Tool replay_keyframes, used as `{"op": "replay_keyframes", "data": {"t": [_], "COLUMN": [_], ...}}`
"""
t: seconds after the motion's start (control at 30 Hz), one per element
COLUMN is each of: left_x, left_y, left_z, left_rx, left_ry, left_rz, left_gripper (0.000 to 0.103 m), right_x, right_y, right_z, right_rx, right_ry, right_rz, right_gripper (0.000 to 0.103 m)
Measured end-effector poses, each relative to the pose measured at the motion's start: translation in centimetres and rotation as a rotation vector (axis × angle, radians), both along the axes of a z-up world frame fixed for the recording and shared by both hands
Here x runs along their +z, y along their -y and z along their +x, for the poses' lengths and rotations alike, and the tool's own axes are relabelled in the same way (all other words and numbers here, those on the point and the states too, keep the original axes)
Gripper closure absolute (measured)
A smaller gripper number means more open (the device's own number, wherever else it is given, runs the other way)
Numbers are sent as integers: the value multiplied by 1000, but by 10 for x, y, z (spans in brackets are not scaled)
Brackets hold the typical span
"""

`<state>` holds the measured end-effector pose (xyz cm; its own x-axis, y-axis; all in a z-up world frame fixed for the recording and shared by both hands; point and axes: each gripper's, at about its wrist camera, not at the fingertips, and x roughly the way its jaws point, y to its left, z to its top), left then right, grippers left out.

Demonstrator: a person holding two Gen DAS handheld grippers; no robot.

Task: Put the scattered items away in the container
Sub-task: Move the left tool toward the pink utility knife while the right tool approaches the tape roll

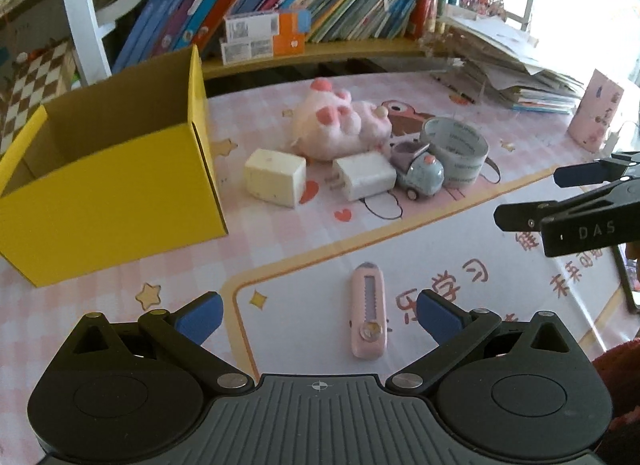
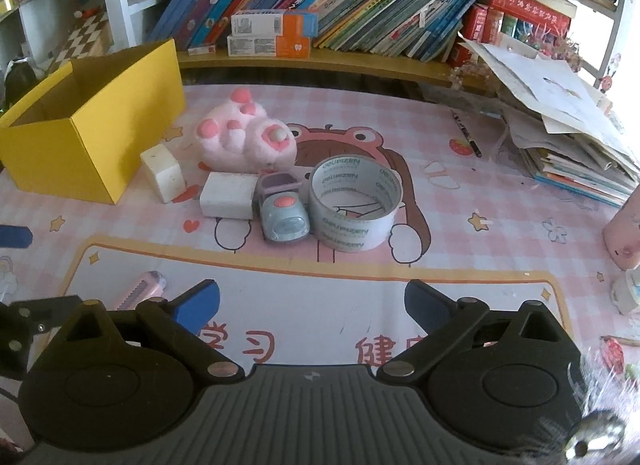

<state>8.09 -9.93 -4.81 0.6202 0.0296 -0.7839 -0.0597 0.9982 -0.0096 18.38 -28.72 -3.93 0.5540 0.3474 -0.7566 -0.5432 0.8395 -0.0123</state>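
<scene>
A yellow cardboard box (image 1: 120, 181) (image 2: 80, 145) stands open at the left of the desk. Beside it lie a cream block (image 1: 274, 177) (image 2: 163, 173), a white charger (image 1: 364, 181) (image 2: 228, 195), a small blue toy car (image 1: 420, 175) (image 2: 282, 215), a roll of clear tape (image 1: 456, 151) (image 2: 354, 203) and a pink plush toy (image 1: 340, 125) (image 2: 244, 133). A pink utility knife (image 1: 369, 311) (image 2: 140, 291) lies between the wide-apart fingers of my left gripper (image 1: 320, 315), which is open and empty. My right gripper (image 2: 312, 305) is open too, short of the tape.
A pink patterned mat (image 2: 480, 205) covers the desk. Behind it runs a shelf of books (image 2: 360, 17) with small cartons (image 2: 272, 35). A pile of papers and books (image 2: 568, 137) fills the right side. A pink container (image 2: 624, 237) stands at the right edge.
</scene>
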Motion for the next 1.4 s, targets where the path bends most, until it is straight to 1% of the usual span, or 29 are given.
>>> {"op": "replay_keyframes", "data": {"t": [0.13,0.3,0.67,0.73,0.97,1.1,1.17,1.23,1.27,1.3,1.4], "left_x": [-5,-9,-18,-19,-26,-32,-35,-39,-41,-43,-45], "left_y": [5,12,13,13,16,17,17,17,16,15,11], "left_z": [1,2,6,6,9,12,12,13,14,14,13], "left_rx": [-2,-15,-9,-10,-27,-23,-26,-25,-23,-19,-5], "left_ry": [-20,-39,-79,-86,-106,-132,-144,-156,-163,-167,-161], "left_rz": [3,17,-4,-7,-13,0,-2,-8,-11,-15,-16], "left_gripper": [3,4,5,9,11,15,20,32,35,41,52], "right_x": [-1,-3,-7,-7,-6,-8,-9,-10,-10,-11,-12], "right_y": [2,4,4,4,5,6,6,6,5,5,5], "right_z": [6,12,21,21,22,24,26,27,28,29,31], "right_rx": [11,16,35,36,48,45,44,44,45,45,48], "right_ry": [0,1,-14,-12,-7,-13,-14,-14,-13,-12,-10], "right_rz": [11,11,13,12,11,7,3,-1,-3,-5,-9], "right_gripper": [4,4,4,4,4,6,6,9,9,9,10]}}
